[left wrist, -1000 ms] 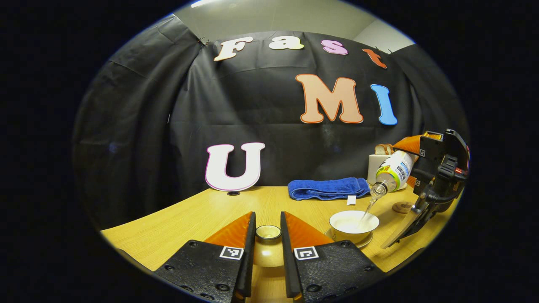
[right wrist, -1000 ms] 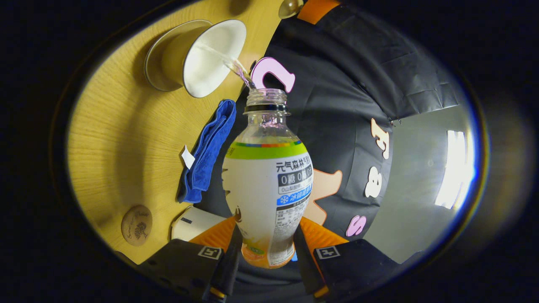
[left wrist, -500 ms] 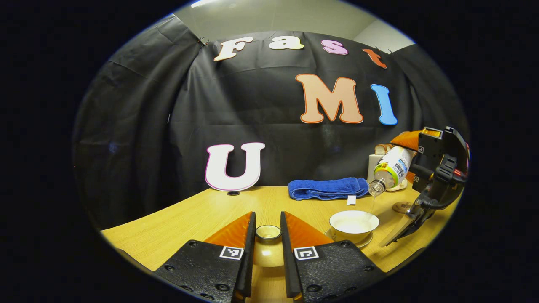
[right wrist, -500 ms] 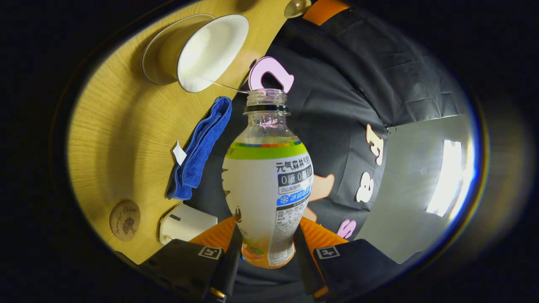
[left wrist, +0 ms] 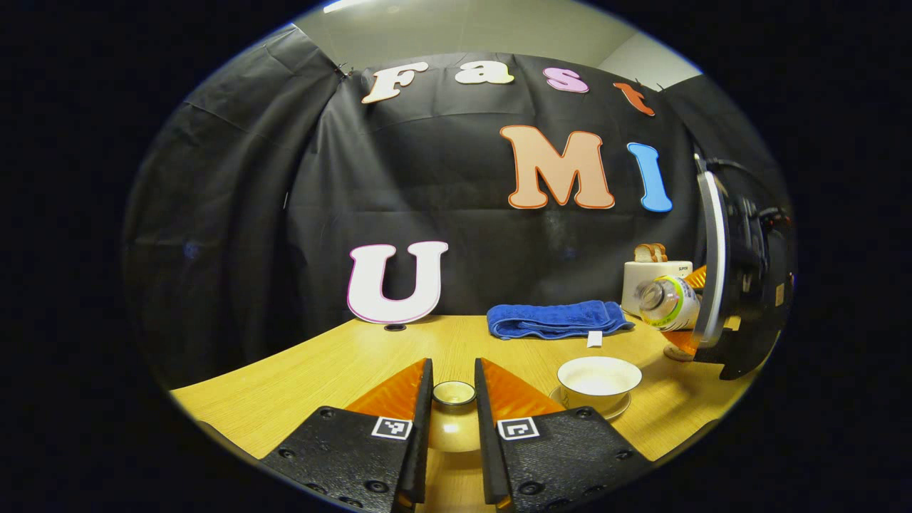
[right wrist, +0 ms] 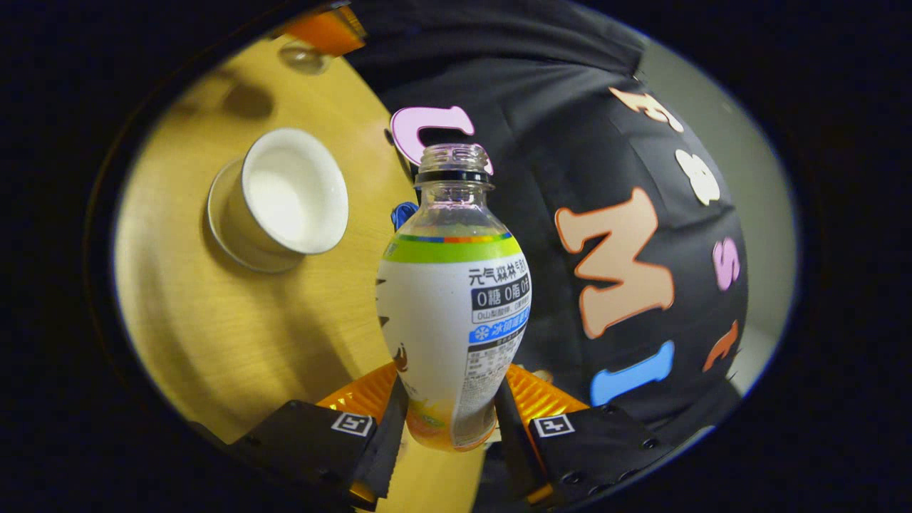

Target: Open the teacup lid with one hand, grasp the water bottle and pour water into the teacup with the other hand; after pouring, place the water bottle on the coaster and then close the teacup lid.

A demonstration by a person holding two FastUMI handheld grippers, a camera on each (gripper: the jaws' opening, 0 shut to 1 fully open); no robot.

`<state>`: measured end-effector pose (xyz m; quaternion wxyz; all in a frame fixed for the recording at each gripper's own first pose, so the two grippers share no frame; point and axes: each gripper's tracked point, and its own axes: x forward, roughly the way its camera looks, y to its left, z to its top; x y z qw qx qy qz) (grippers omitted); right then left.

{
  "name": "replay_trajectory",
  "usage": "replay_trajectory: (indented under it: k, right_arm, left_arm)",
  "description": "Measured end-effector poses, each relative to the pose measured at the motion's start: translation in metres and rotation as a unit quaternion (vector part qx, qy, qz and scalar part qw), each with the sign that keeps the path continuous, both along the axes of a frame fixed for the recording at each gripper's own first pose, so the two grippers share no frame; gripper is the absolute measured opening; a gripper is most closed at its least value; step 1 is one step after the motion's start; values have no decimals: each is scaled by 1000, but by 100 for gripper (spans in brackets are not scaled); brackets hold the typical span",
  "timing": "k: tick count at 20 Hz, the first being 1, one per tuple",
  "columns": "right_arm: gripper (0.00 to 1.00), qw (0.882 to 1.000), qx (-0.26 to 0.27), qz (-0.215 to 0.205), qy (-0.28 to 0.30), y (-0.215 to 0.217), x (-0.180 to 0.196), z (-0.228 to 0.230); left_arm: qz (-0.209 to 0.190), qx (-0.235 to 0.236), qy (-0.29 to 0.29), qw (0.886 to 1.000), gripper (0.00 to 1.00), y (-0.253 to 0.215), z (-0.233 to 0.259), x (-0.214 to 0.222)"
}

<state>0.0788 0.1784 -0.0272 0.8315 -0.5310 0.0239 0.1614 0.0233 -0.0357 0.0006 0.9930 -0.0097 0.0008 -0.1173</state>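
Pouring judged finished. Water bottle pinched by right gripper, beside open teacup (no stream seen). Lid clamped in left gripper. Next: bottle to be uprighted onto the coaster.

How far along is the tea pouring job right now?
Done: the lid is off, held in the left gripper, and the teacup stands open. In hand: the right gripper holds the water bottle, no stream showing. Left: bottle onto the coaster, lid back on.

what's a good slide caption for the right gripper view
Right hand-held gripper holds the uncapped water bottle beside the open teacup on its saucer.
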Motion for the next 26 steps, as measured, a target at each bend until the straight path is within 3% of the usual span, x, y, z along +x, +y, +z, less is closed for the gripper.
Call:
replay_trajectory:
  k: [3,5,6,7,11,15,17,22,26]
  right_arm:
    - [65,987,146,-14,58,-5,-2,5]
    - [64,970,231,-24,72,-18,-5,22]
    - [70,959,271,-30,73,-25,-7,31]
    - [67,949,303,-38,76,-34,-6,37]
    - [65,919,378,-74,81,-76,21,51]
    - [69,876,453,-95,133,-105,39,31]
    - [68,862,474,-104,148,-108,43,15]
    - [69,847,493,-108,170,-112,46,-11]
    - [70,853,481,-107,172,-108,47,-19]
  left_arm:
    - [0,0,0,1000,29,0,0,-1]
    - [0,0,0,1000,29,0,1,0]
    - [1,0,0,1000,29,0,0,0]
    - [1,0,0,1000,29,0,0,0]
    - [1,0,0,1000,29,0,0,0]
    - [1,0,0,1000,29,0,0,0]
    - [1,0,0,1000,29,0,0,0]
    - [1,0,0,1000,29,0,0,0]
    - [1,0,0,1000,29,0,0,0]
